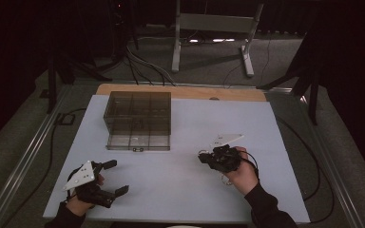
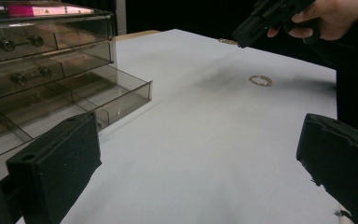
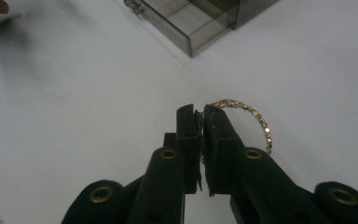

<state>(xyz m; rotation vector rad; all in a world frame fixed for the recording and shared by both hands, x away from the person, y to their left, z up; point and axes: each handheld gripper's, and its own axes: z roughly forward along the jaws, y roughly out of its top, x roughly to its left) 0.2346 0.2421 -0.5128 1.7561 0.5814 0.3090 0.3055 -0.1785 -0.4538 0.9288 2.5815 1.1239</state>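
One gold bracelet pinched in right gripper, looping to one side.

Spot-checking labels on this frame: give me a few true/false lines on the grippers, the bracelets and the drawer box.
1. The right gripper is shut on a gold bracelet. True.
2. The left gripper is clamped on a drawer handle. False: its jaws stand wide apart over the white table with nothing between them.
3. The bottom drawer of the smoky clear drawer box is pulled out. True.
4. A second bracelet lies on the table. True, seen in the left gripper view.
5. The held bracelet already lies inside the open drawer. False: it hangs from the right gripper's jaws, apart from the box.
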